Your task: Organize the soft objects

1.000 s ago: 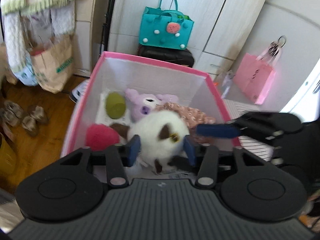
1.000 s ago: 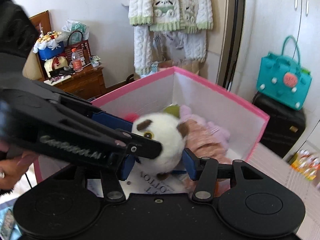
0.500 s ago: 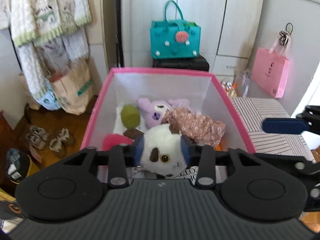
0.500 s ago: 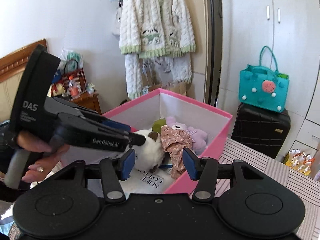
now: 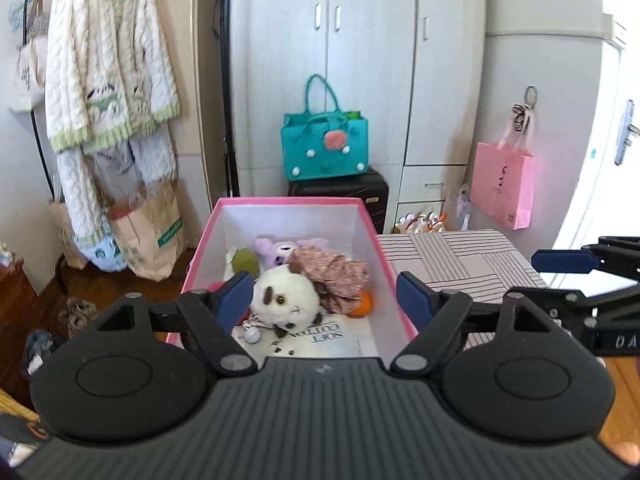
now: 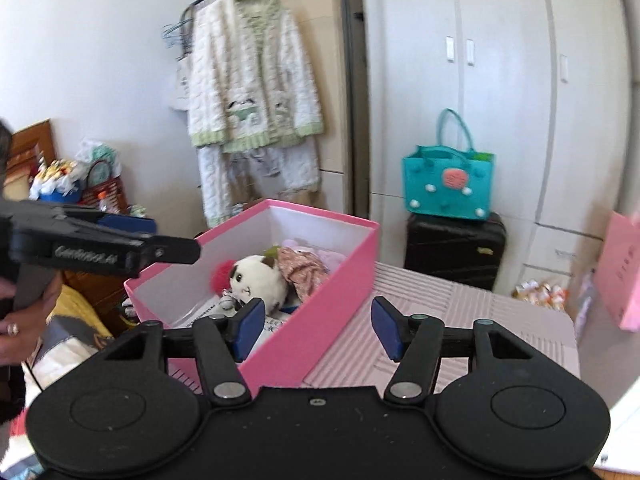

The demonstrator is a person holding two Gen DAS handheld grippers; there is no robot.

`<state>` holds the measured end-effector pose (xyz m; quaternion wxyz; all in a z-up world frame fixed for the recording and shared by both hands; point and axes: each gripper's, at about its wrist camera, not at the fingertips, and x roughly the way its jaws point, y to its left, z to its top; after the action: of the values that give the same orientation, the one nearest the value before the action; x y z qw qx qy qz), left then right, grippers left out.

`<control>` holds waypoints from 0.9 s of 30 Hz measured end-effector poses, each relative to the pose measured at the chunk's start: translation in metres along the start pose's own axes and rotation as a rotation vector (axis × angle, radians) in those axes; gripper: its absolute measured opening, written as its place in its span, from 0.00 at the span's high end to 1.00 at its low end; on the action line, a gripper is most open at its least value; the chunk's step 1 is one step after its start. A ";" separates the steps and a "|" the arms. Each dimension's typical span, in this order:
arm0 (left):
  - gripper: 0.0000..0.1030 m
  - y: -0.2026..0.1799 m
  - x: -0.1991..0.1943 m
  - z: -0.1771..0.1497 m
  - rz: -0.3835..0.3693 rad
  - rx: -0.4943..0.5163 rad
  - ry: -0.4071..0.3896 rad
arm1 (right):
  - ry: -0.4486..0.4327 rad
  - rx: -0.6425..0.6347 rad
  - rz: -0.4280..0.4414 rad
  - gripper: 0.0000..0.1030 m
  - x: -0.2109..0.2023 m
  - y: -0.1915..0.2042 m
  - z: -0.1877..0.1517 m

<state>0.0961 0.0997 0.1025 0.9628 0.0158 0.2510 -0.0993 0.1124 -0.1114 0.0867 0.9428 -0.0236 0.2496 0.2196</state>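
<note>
A pink box (image 5: pixel 384 254) with white inner walls holds several soft toys. A white plush with brown patches (image 5: pixel 286 300) lies at its front. Behind it are a floral cloth (image 5: pixel 332 270), a purple plush (image 5: pixel 276 249), a green ball (image 5: pixel 244 259) and an orange ball (image 5: pixel 362 303). My left gripper (image 5: pixel 325 296) is open and empty, raised above the box front. My right gripper (image 6: pixel 317 330) is open and empty, above the box's (image 6: pixel 320 304) near right wall. The white plush (image 6: pixel 260 276) and a red pompom (image 6: pixel 220 274) show there too.
The box stands on a striped pink table (image 5: pixel 460 256). A black suitcase (image 5: pixel 340 192) with a teal bag (image 5: pixel 324 148) stands behind it. A pink paper bag (image 5: pixel 504 188) hangs at right. Knitted clothes (image 5: pixel 108 80) hang on a rack at left.
My left gripper has opened and let go of the white plush, which now lies in the box. Both grippers have pulled back and up from the box.
</note>
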 end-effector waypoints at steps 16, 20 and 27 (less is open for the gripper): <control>0.00 -0.040 -0.011 -0.034 0.060 -0.015 0.032 | -0.091 0.105 -0.307 0.00 -0.062 0.006 -0.037; 0.00 -0.044 -0.018 -0.043 0.095 -0.030 0.021 | -0.111 0.114 -0.339 0.00 -0.072 0.010 -0.048; 0.00 -0.051 -0.026 -0.058 0.123 -0.022 -0.017 | -0.118 0.193 -0.391 0.00 -0.079 0.006 -0.076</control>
<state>0.0363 0.0586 0.0657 0.9692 0.0197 0.2426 -0.0372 0.0134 -0.1497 0.0591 0.9783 0.0316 0.2045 0.0085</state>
